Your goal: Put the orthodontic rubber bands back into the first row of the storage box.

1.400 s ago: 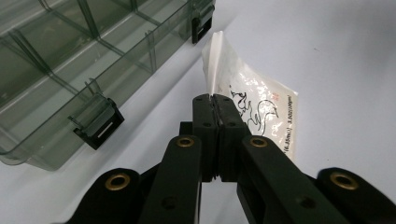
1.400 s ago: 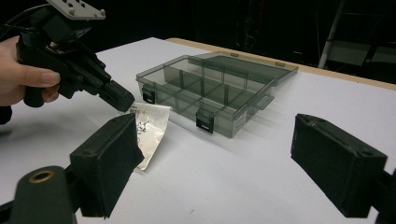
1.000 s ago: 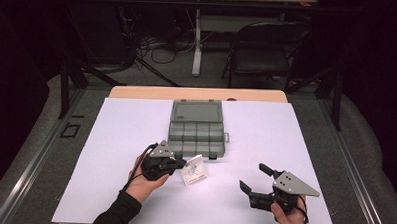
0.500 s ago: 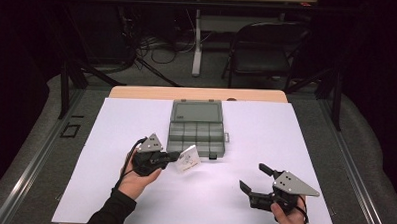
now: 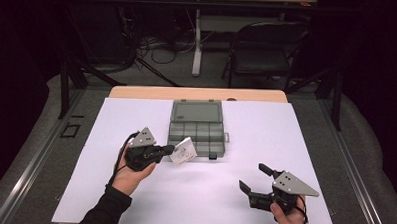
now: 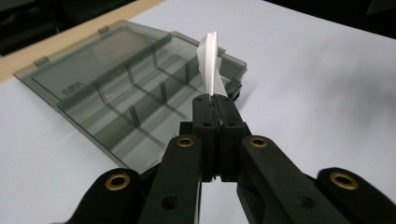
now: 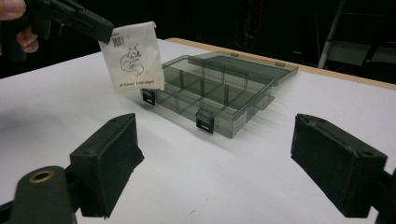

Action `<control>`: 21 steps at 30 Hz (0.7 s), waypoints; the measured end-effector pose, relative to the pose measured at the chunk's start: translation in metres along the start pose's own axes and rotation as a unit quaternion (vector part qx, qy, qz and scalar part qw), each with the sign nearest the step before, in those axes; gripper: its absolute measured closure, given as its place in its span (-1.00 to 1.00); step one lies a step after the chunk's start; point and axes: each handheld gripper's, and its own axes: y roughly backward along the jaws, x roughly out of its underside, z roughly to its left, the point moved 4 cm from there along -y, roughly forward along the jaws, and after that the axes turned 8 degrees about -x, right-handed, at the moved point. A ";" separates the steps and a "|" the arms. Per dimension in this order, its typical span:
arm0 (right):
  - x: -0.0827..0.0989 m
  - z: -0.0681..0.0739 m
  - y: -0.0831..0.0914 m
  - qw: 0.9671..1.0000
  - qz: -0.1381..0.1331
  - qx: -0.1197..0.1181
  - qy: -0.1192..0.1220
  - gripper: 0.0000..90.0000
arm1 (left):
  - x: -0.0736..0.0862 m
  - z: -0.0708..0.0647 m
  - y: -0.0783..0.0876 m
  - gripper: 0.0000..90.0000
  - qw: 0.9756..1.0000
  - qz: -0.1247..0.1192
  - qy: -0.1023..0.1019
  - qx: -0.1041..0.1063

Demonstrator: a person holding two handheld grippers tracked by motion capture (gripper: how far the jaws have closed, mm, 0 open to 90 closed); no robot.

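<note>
My left gripper (image 5: 168,150) is shut on the corner of a small white packet (image 5: 183,151) printed with a squirrel drawing, and holds it in the air just left of the box's near corner. In the left gripper view the packet (image 6: 211,64) stands edge-on above the closed jaws, my left gripper (image 6: 215,105). The right gripper view has the packet (image 7: 132,57) hanging from the left gripper (image 7: 106,31). A smoky grey compartment box (image 5: 196,129) lies open at the table's middle, lid flat behind it. My right gripper (image 5: 253,178) rests open at the near right, nothing between its jaws.
A white sheet (image 5: 285,140) covers the table, with a bare wooden strip (image 5: 137,92) along the far edge. A black folding chair (image 5: 261,49) and a table leg with cables stand on the floor beyond.
The left gripper has lifted the packet off the sheet and carried it up and slightly toward the box. The right gripper has stayed put.
</note>
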 end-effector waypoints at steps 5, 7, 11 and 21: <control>0.000 -0.001 0.000 1.000 0.003 0.000 -0.001 -0.68 | -0.023 0.007 0.006 0.98 1.000 -0.009 -0.016 -0.012; 0.000 -0.001 0.000 1.000 0.002 0.000 -0.001 -0.68 | -0.031 0.010 0.007 0.98 1.000 -0.009 -0.021 -0.015; 0.000 -0.001 0.000 1.000 -0.004 0.001 -0.001 -0.68 | -0.044 0.015 0.005 0.98 0.999 -0.007 -0.026 -0.019; 0.000 -0.002 0.000 1.000 -0.001 0.001 -0.003 -0.68 | -0.063 0.037 -0.008 0.98 1.000 -0.002 -0.004 -0.016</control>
